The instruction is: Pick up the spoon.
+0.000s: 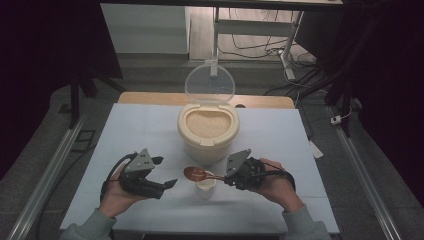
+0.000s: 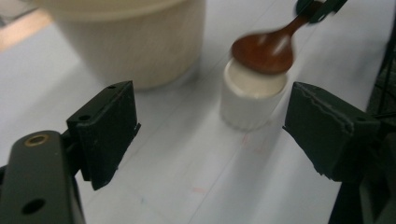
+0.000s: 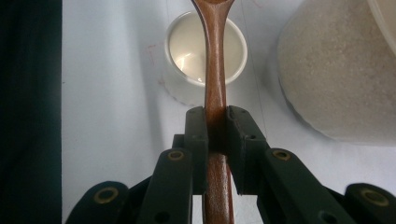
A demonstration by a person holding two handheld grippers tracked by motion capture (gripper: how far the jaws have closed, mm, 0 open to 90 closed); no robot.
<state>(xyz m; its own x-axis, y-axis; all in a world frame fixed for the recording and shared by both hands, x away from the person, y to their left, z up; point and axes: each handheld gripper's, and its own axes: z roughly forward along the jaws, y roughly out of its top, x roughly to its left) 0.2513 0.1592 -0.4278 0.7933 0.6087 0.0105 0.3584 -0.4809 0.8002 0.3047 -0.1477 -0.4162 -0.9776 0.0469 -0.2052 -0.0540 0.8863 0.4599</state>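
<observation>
The right gripper (image 1: pixel 226 176) has its jaws clamped on the handle of a brown wooden spoon (image 1: pixel 196 174), whose bowl hovers just above the small white ceramic cup (image 1: pixel 205 187), towards the cup's 10 o'clock edge in the high view. The cup stands on the pale blue table (image 1: pixel 280 150), just at 6 o'clock of the round cream rice bin (image 1: pixel 208 132), whose clear hinged lid (image 1: pixel 210 83) is raised and whose fill looks like rice. The left gripper (image 1: pixel 165 172) sits at 9 o'clock of the cup, jaws wide apart and empty. The step in hand appears to be spooning rice into the cup. Whether the spoon still carries grain cannot be told. The next move probably calls for swinging the spoon to 12 o'clock and dipping it into the bin.
</observation>
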